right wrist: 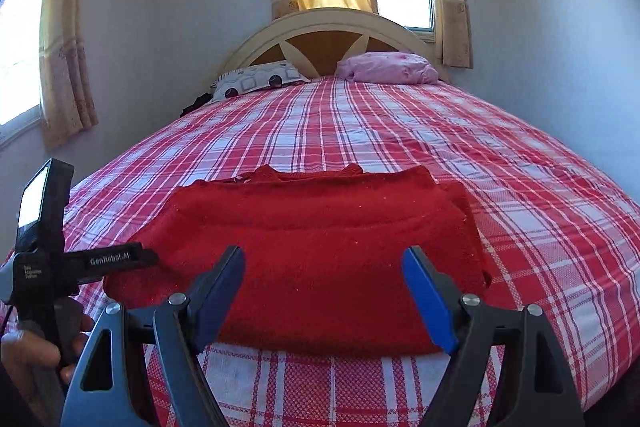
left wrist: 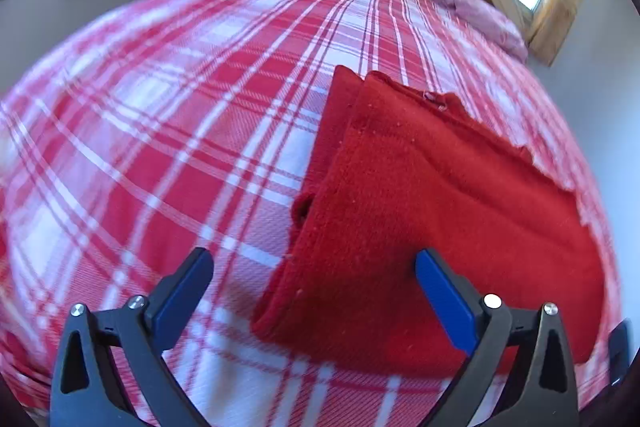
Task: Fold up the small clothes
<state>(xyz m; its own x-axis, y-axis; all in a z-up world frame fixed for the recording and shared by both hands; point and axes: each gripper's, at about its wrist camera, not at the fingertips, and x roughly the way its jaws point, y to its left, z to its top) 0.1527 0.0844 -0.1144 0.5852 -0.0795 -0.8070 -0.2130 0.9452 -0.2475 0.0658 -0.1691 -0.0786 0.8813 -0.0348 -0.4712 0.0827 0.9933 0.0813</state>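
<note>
A red knitted garment (right wrist: 320,247) lies folded into a flat rectangle on the red and white checked bedspread (right wrist: 400,131). It also shows in the left wrist view (left wrist: 432,227), right of centre. My left gripper (left wrist: 314,267) is open and empty, hovering over the garment's left edge. My right gripper (right wrist: 324,267) is open and empty, just above the garment's near edge. The left gripper's body (right wrist: 44,251), held in a hand, shows at the left of the right wrist view.
A patterned pillow (right wrist: 256,81) and a pink pillow (right wrist: 388,67) lie at the curved headboard (right wrist: 328,27). Curtained windows are behind and to the left. The checked bedspread (left wrist: 160,131) stretches far around the garment.
</note>
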